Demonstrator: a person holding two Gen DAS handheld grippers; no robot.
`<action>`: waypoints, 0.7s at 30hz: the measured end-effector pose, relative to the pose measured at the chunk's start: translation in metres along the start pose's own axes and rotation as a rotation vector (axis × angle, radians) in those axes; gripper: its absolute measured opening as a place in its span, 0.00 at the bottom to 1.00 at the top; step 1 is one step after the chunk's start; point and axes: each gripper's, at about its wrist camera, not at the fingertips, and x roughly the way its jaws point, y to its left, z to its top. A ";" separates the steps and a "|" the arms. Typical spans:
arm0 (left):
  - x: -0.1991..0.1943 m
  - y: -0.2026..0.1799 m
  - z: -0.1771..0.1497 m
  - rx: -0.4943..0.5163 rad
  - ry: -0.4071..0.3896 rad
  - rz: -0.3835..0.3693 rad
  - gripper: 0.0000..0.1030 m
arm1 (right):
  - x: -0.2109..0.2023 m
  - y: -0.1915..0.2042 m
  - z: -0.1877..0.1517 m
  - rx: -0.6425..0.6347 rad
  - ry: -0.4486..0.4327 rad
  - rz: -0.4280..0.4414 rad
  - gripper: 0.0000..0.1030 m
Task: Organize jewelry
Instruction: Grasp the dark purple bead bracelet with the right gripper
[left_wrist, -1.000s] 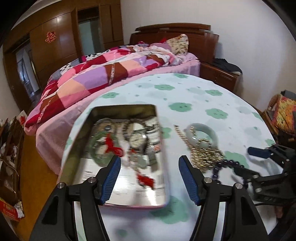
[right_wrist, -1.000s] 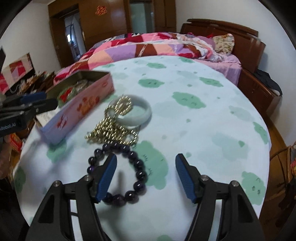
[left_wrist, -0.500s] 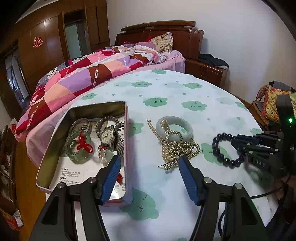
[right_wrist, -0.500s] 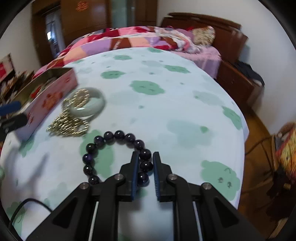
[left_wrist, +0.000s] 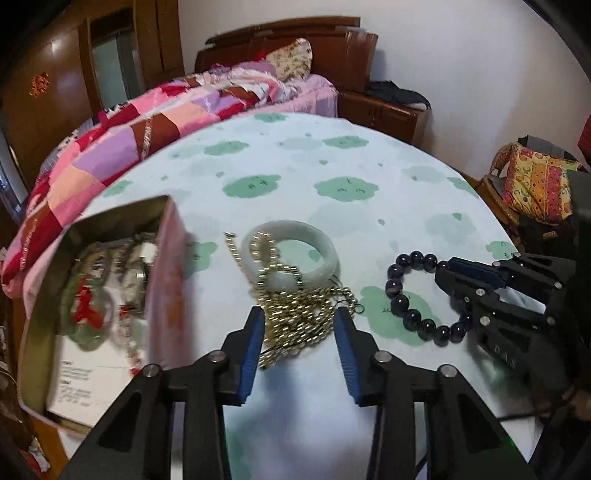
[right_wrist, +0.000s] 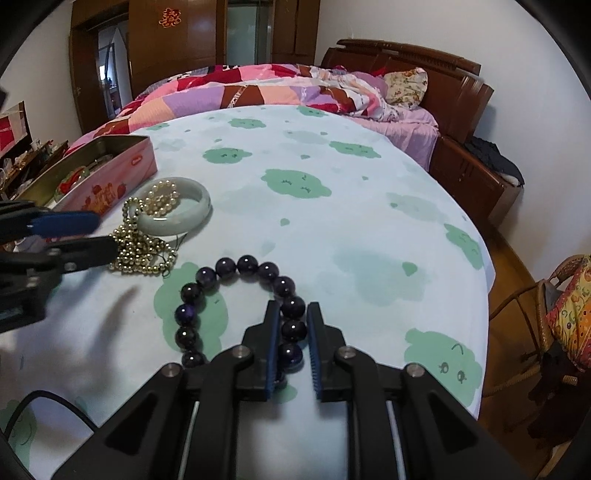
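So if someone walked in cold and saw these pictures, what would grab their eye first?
Probably the right claw shut on the dark purple bead bracelet on the cloud-print tablecloth. Beside it, the left claw, jaws just closing, straddles a heap of gold bead chain draped over a pale jade bangle. Further left sits an open pink tin holding more jewelry.

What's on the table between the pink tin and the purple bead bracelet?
In both views, the pale jade bangle and gold bead chain lie between the tin and bracelet.
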 end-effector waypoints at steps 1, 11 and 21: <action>0.003 -0.002 0.001 0.005 0.005 0.003 0.32 | 0.000 0.001 0.000 -0.002 -0.003 -0.002 0.19; -0.012 0.000 -0.002 -0.002 -0.054 -0.027 0.02 | 0.001 0.000 -0.002 0.006 -0.028 -0.002 0.19; -0.070 0.009 -0.002 -0.011 -0.197 -0.073 0.03 | 0.000 -0.001 0.000 0.027 -0.028 0.058 0.17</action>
